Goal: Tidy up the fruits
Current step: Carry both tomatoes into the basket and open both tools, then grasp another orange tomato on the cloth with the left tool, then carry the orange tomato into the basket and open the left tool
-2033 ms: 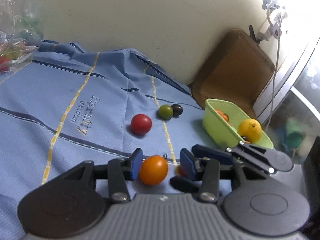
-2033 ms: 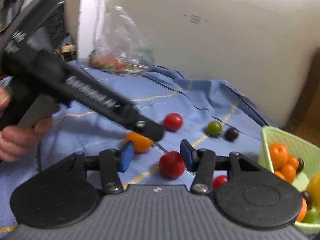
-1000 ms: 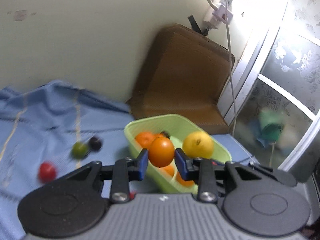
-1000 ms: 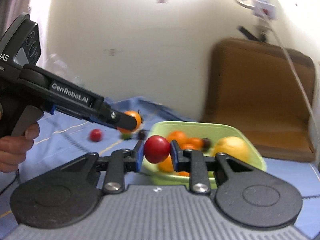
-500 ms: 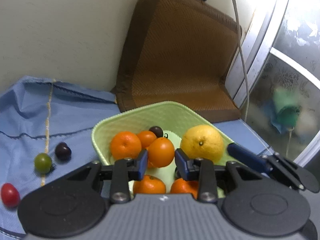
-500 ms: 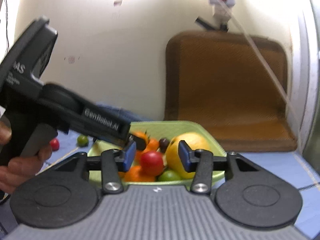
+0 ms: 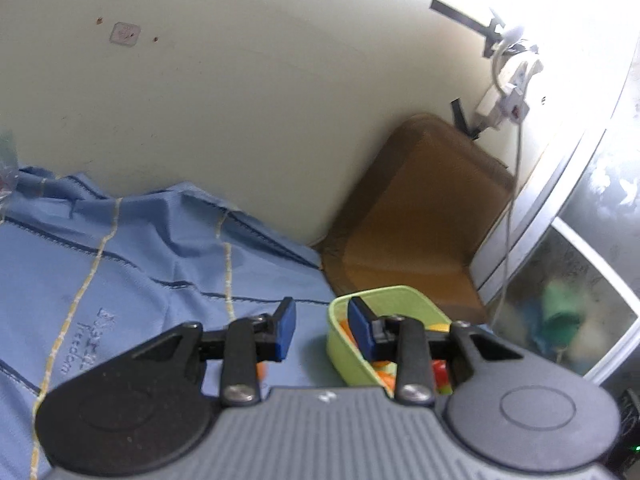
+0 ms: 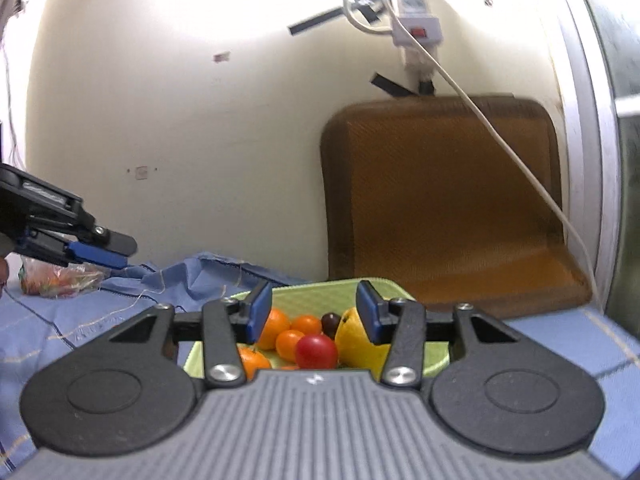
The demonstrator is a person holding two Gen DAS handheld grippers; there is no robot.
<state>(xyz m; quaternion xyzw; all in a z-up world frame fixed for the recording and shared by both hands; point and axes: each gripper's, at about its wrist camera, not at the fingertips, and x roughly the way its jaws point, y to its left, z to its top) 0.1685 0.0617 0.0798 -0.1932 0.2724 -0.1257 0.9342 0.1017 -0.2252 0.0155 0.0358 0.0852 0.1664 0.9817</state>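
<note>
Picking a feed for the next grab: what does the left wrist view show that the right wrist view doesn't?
Left wrist only: lettering printed on the blue cloth. Right wrist only: the left hand-held gripper, plus a dark fruit in the green basket. Both: that basket, the cloth, the brown cushion and the wall power strip.

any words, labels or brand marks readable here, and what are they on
"freedom": lower line of the stitched lettering on the blue cloth, left wrist view.
The line of lettering above it is too blurred to read.
The small white mark on each gripper body is a logo, not readable text.
Nothing legible on the green basket or the power strip.
</note>
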